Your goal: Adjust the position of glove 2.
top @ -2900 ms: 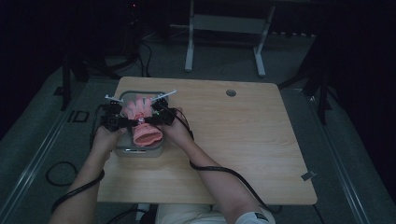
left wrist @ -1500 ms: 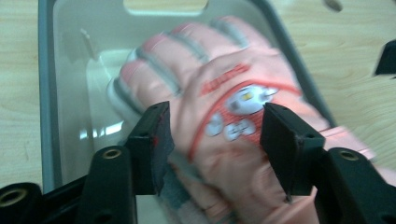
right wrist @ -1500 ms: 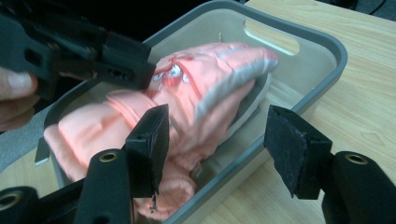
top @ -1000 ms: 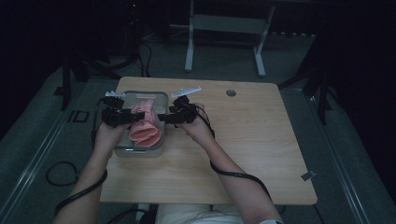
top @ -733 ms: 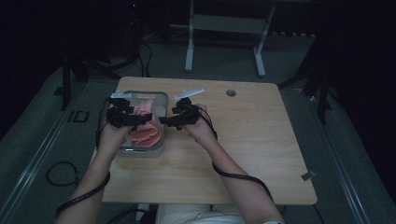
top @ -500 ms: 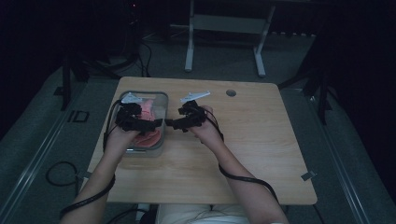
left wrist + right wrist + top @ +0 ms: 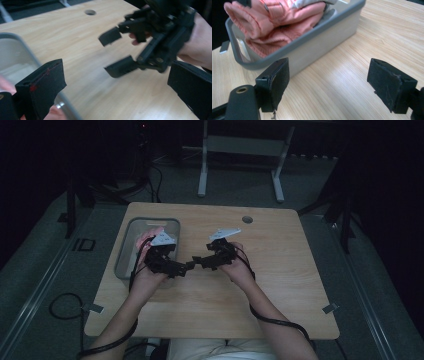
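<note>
While both grippers hang spread and empty over the middle of the pale wooden desk (image 7: 280, 270), the folded pink fleece garment (image 7: 279, 22) lies in the grey rectangular plastic bin (image 7: 312, 45) near the desk's far left corner. The left gripper (image 7: 181, 268) sits just off the bin's right wall, its jaws wide apart with nothing between them; the right gripper (image 7: 199, 262) faces it, nearly tip to tip, jaws likewise parted.

Judging from this, the placing looks done and the step in hand is drawing clear of the bin. To do it well, keep both sets of jaws parted and move the hands away from the bin toward the desk's near edge, so no jaw snags the cloth, part of which rises above the rim in the right gripper view. Mind the left cable, which trails off the desk's near left corner. Separate the grippers first, since their tips sit close enough to knock together.
</note>
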Motion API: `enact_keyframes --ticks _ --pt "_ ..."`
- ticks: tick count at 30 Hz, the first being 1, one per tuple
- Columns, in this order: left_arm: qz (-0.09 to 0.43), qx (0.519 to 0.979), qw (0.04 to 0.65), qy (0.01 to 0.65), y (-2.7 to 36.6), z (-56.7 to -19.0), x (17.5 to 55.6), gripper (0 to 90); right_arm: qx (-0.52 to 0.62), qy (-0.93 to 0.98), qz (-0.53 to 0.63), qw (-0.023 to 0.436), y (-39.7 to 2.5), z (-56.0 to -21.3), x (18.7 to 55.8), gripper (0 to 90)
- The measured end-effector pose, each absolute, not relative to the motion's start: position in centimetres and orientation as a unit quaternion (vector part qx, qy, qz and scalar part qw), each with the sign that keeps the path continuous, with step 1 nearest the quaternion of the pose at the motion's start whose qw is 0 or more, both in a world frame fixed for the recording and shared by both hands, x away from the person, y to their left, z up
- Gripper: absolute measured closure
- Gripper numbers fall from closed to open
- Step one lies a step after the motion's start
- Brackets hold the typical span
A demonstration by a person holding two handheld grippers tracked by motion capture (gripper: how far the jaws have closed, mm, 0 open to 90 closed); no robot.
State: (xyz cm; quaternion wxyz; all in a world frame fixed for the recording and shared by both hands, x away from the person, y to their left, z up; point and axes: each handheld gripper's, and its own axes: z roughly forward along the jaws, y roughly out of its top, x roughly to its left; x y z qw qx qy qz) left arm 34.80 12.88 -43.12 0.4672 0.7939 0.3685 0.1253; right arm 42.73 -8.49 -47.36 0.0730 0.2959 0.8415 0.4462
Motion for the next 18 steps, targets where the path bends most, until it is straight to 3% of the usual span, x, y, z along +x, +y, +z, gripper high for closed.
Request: enact_keyframes --ticks 18 --pt "0.099 0.814 0.461 0.339 9.8 -45.6 33.0 0.8 0.286 0.847 0.436 0.104 -11.6 -47.8 41.2 17.7"
